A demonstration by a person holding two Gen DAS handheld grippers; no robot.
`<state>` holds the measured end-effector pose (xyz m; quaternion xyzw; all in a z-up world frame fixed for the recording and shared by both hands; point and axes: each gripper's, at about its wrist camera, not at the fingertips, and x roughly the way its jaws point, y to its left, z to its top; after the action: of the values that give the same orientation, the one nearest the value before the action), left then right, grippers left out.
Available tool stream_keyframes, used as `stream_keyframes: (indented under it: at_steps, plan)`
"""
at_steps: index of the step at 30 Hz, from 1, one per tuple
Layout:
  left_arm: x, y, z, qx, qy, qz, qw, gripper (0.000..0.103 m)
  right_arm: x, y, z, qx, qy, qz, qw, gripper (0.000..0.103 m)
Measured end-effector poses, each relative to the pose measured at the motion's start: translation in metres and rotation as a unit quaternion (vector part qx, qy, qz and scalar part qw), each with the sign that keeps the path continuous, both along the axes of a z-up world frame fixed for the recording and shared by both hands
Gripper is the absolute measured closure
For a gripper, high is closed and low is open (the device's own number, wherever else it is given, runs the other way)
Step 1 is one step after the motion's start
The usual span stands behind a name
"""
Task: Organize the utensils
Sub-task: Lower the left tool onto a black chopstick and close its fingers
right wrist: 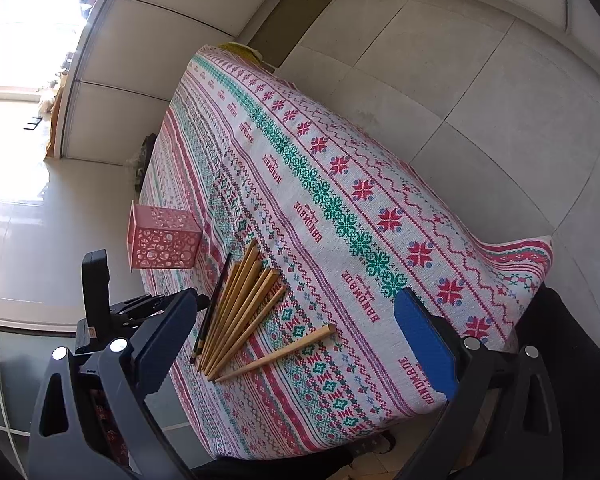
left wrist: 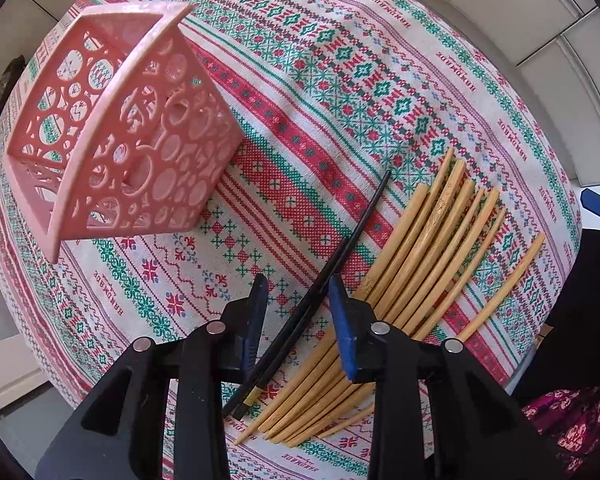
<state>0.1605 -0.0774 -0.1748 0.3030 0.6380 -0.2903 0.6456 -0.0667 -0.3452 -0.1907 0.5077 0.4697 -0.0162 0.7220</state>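
— Jaws first: how do they stand on the left gripper?

— Parted to a narrow gap in the lower middle of the left wrist view, straddling the black chopsticks, which run between the blue pads. Neither pad visibly presses on them; cloth shows on both sides of the dark sticks.

— And the right gripper?

— Spread wide, with nothing between its fingers. It hangs over the lower part of the right wrist view, above the near edge of the patterned tablecloth.

— Where are the utensils?

— The black pair lies on the cloth, slanting from lower middle towards the centre of the left view, apparently with a yellow band near its lower end. Just to its right lies a fanned bundle of bamboo chopsticks, tips gathered at the lower middle, thick ends spreading to the upper right. One bamboo stick lies apart on the right of the fan.

— The holder?

— A pink perforated basket stands in the upper left of the left view, well apart from the sticks. In the right view it sits at the left edge of the cloth, and I can't see whether anything is inside it.
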Motion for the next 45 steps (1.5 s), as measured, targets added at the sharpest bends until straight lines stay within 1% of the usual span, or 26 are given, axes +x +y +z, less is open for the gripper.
stream_keyframes:
  at_steps: [2, 3, 4, 8, 9, 10, 12, 13, 14, 17, 19, 21, 23, 24, 26, 28, 29, 31, 35, 37, 38, 40, 41, 42, 44, 45]
  plan:
    - [0.000, 0.007, -0.011, 0.008, 0.003, -0.004, 1.0000, 0.067, 0.001, 0.000, 0.000, 0.001, 0.001, 0.000, 1.000, 0.007]
    - [0.000, 0.008, -0.016, 0.011, 0.004, -0.007, 0.9999, 0.068, 0.002, 0.000, -0.001, 0.002, 0.001, -0.001, 1.000, 0.007]
    - [-0.003, 0.011, -0.019, 0.007, 0.003, -0.011, 0.9999, 0.072, 0.002, 0.000, -0.001, 0.003, 0.002, -0.002, 1.000, 0.007]
    - [-0.009, 0.012, -0.029, 0.002, 0.014, -0.023, 0.9996, 0.082, 0.004, 0.002, -0.002, 0.004, 0.004, 0.000, 1.000, 0.007]
    - [-0.019, 0.005, -0.025, 0.003, 0.015, -0.025, 0.9996, 0.086, 0.005, 0.003, -0.002, 0.003, 0.006, 0.001, 1.000, 0.007]
    - [-0.020, 0.005, -0.027, 0.001, 0.013, -0.023, 0.9997, 0.087, 0.007, 0.004, -0.002, 0.003, 0.007, 0.002, 1.000, 0.007]
    - [-0.021, 0.005, -0.024, -0.009, 0.005, -0.003, 0.9999, 0.090, 0.008, 0.007, -0.002, 0.001, 0.008, 0.003, 1.000, 0.007]
    - [-0.021, 0.012, -0.023, -0.014, -0.011, 0.010, 0.9998, 0.093, 0.010, 0.009, 0.000, -0.006, 0.010, 0.004, 1.000, 0.007]
    - [-0.031, 0.016, -0.019, -0.023, -0.017, 0.026, 0.9992, 0.096, 0.012, 0.012, 0.001, -0.014, 0.012, 0.006, 1.000, 0.007]
    - [-0.034, 0.051, -0.014, -0.062, -0.021, 0.072, 0.9953, 0.096, 0.024, 0.026, 0.005, -0.041, 0.022, 0.028, 0.999, 0.007]
    - [-0.040, 0.073, -0.013, -0.086, -0.005, 0.085, 0.9927, 0.092, 0.038, 0.043, 0.008, -0.054, 0.027, 0.053, 0.997, 0.007]
    - [-0.043, 0.088, -0.012, -0.090, -0.014, 0.089, 0.9918, 0.091, 0.053, 0.059, 0.009, -0.058, 0.037, 0.069, 0.995, 0.007]
    - [-0.041, 0.099, -0.011, -0.106, -0.016, 0.097, 0.9895, 0.091, 0.073, 0.076, 0.009, -0.048, 0.041, 0.090, 0.994, 0.007]
    - [-0.038, 0.106, -0.009, -0.106, -0.022, 0.096, 0.9894, 0.091, 0.083, 0.084, 0.009, -0.046, 0.047, 0.097, 0.993, 0.007]
    - [-0.035, 0.115, -0.010, -0.108, -0.019, 0.089, 0.9900, 0.091, 0.097, 0.092, 0.008, -0.051, 0.051, 0.093, 0.993, 0.007]
    - [-0.037, 0.112, -0.019, -0.099, -0.013, 0.070, 0.9925, 0.091, 0.106, 0.096, 0.009, -0.071, 0.053, 0.095, 0.992, 0.007]
    - [-0.026, 0.104, -0.012, -0.096, -0.010, 0.062, 0.9934, 0.091, 0.107, 0.096, 0.008, -0.074, 0.054, 0.095, 0.991, 0.007]
    - [-0.024, 0.093, -0.018, -0.100, -0.003, 0.049, 0.9938, 0.090, 0.107, 0.094, 0.004, -0.075, 0.059, 0.088, 0.992, 0.007]
    - [-0.027, 0.076, -0.027, -0.087, -0.003, 0.029, 0.9958, 0.089, 0.106, 0.087, -0.007, -0.064, 0.072, 0.084, 0.992, 0.007]
    - [-0.028, 0.068, -0.033, -0.084, 0.001, 0.025, 0.9962, 0.089, 0.108, 0.085, -0.008, -0.057, 0.071, 0.086, 0.992, 0.007]
    - [-0.029, 0.057, -0.032, -0.082, 0.001, 0.024, 0.9963, 0.089, 0.107, 0.083, -0.008, -0.055, 0.069, 0.086, 0.992, 0.007]
    - [-0.032, 0.052, -0.035, -0.082, 0.001, 0.023, 0.9964, 0.089, 0.106, 0.081, -0.007, -0.053, 0.066, 0.088, 0.993, 0.007]
    - [-0.034, 0.044, -0.033, -0.081, 0.002, 0.022, 0.9965, 0.089, 0.106, 0.080, -0.006, -0.053, 0.065, 0.090, 0.992, 0.007]
    - [-0.031, 0.034, -0.022, -0.078, 0.002, 0.021, 0.9967, 0.089, 0.105, 0.082, -0.005, -0.053, 0.064, 0.090, 0.992, 0.007]
    - [-0.034, 0.028, -0.030, -0.060, 0.000, 0.013, 0.9981, 0.089, 0.103, 0.078, -0.005, -0.051, 0.065, 0.091, 0.992, 0.007]
    - [-0.037, 0.024, -0.031, -0.053, -0.005, 0.000, 0.9986, 0.089, 0.102, 0.076, -0.005, -0.051, 0.066, 0.091, 0.992, 0.007]
